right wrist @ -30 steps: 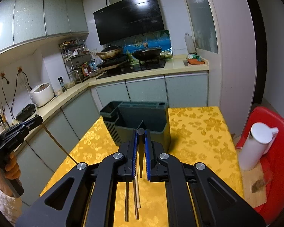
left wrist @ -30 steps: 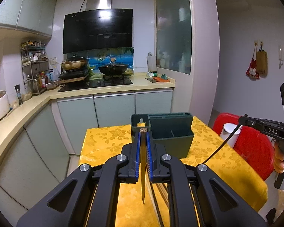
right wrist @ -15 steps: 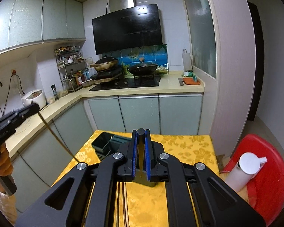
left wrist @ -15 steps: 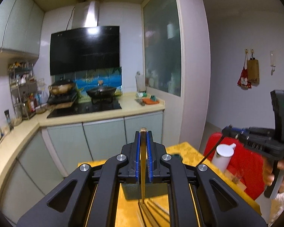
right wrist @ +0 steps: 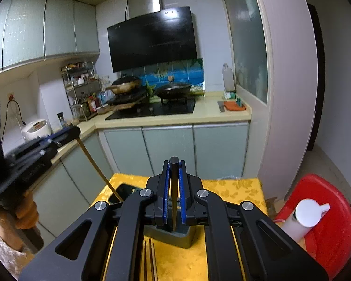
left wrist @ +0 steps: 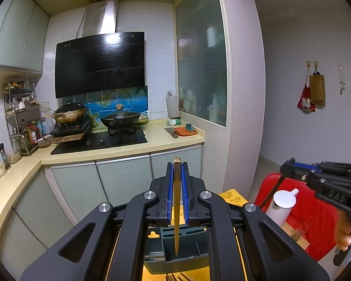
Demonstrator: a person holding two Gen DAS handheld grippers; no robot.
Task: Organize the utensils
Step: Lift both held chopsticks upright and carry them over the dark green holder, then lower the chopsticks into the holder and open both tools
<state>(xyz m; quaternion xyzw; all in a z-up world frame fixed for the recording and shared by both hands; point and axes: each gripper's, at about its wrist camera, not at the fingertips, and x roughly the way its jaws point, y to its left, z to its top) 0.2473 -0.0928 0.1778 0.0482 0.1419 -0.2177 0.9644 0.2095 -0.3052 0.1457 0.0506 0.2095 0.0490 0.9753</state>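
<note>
My left gripper (left wrist: 177, 164) is shut on a light bamboo chopstick (left wrist: 176, 210). The stick hangs down between the blue pads, its tip over the dark green utensil holder (left wrist: 189, 257) on the yellow-clothed table (left wrist: 231, 194). My right gripper (right wrist: 174, 161) is shut on a dark chopstick (right wrist: 174, 201) that also points down over the utensil holder (right wrist: 182, 238). Each gripper shows in the other's view: the right gripper (left wrist: 316, 180) at the right, the left gripper (right wrist: 65, 133) at the left with its bamboo chopstick (right wrist: 98, 168). Loose chopsticks (right wrist: 149, 257) lie on the cloth in front of the holder.
A red plastic stool (right wrist: 325, 224) with a white jug (right wrist: 304, 215) stands right of the table. Beyond the table runs an L-shaped counter (right wrist: 210, 114) with a hob, two pans (right wrist: 173, 89) and pale green cabinets (right wrist: 168, 149).
Both grippers have risen with their chopsticks still gripped. The holder and table have dropped low in both views, and the stick tips now hang above the holder.
</note>
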